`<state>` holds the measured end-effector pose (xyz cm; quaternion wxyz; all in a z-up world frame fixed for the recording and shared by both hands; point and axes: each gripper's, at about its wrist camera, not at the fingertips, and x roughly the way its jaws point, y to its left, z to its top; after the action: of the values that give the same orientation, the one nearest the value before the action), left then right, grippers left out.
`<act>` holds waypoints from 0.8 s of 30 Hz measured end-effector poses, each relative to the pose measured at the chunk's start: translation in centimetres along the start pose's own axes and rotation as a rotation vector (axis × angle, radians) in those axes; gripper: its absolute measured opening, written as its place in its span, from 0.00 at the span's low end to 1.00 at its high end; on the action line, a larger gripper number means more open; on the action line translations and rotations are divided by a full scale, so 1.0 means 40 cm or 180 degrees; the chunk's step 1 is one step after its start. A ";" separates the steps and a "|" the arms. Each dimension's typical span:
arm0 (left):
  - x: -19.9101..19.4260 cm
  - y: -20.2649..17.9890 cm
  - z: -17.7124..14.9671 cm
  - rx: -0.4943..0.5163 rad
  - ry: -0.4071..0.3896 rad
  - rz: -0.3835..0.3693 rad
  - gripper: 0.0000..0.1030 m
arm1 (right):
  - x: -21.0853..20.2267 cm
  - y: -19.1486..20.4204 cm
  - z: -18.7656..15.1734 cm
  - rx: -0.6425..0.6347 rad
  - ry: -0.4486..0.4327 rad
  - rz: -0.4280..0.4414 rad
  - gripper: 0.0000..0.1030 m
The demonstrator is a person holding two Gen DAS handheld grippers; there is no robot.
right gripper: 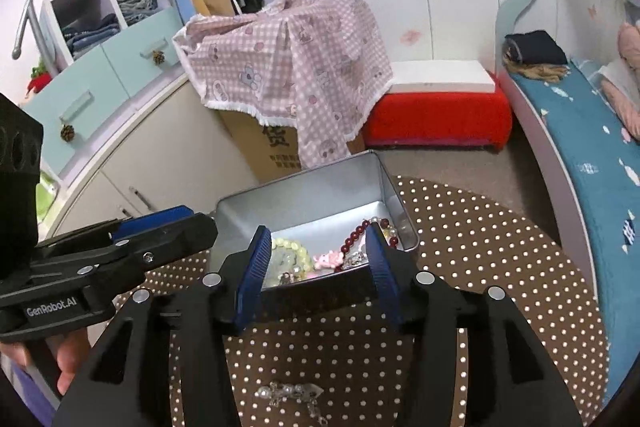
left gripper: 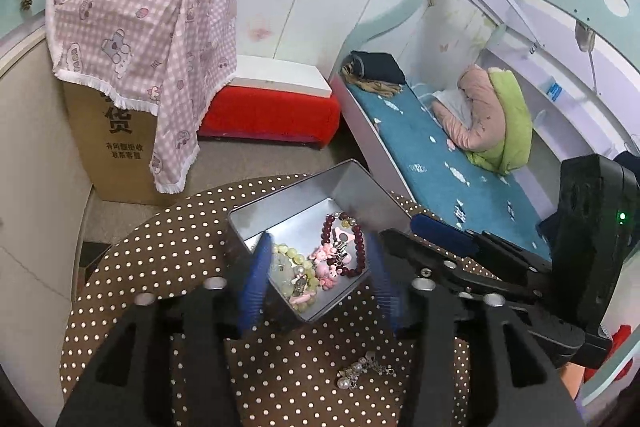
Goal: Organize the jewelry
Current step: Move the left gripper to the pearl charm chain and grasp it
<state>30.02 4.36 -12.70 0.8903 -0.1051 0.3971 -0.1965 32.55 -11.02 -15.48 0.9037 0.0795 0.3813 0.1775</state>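
A silver metal tin [left gripper: 280,211] [right gripper: 304,195] stands on the brown polka-dot table [left gripper: 160,247] [right gripper: 480,247]. It holds a dark red bead bracelet [left gripper: 360,247] [right gripper: 360,231], a pale green bead bracelet [left gripper: 290,255] [right gripper: 290,249] and pink charms [left gripper: 326,267] [right gripper: 328,259]. A pearl and silver piece [left gripper: 362,373] [right gripper: 288,393] lies on the table in front of the tin. My left gripper [left gripper: 318,267] is open over the tin's near corner. My right gripper [right gripper: 318,259] is open at the tin's near edge. Neither holds anything.
A cardboard box under a pink checked cloth [left gripper: 140,39] [right gripper: 288,67], a red stool [left gripper: 272,115] [right gripper: 436,115] and a bed with a blue sheet [left gripper: 440,167] [right gripper: 600,147] stand behind the table. A wardrobe with drawers [right gripper: 100,67] is at the left.
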 end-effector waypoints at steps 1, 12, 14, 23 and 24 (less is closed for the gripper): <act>-0.010 -0.001 -0.002 -0.0008 -0.0034 0.0000 0.52 | -0.014 0.004 -0.001 -0.0009 -0.0025 -0.0006 0.47; -0.077 -0.025 -0.112 0.0165 -0.0013 0.0078 0.52 | -0.109 -0.012 -0.100 -0.0075 0.0007 -0.0147 0.47; -0.077 -0.036 -0.143 0.0242 0.0031 0.0101 0.52 | -0.113 -0.019 -0.126 -0.0064 0.0051 -0.0170 0.47; -0.019 -0.067 -0.249 0.0377 0.0326 0.0098 0.52 | -0.113 -0.061 -0.237 0.0068 0.0228 -0.0179 0.47; -0.007 -0.076 -0.259 0.0421 0.0367 0.0108 0.52 | -0.113 -0.065 -0.245 0.0085 0.0226 -0.0178 0.47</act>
<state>21.31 1.43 -18.35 0.8742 -0.0278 0.4356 -0.2129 23.26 -15.08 -20.05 0.8931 0.0745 0.4175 0.1499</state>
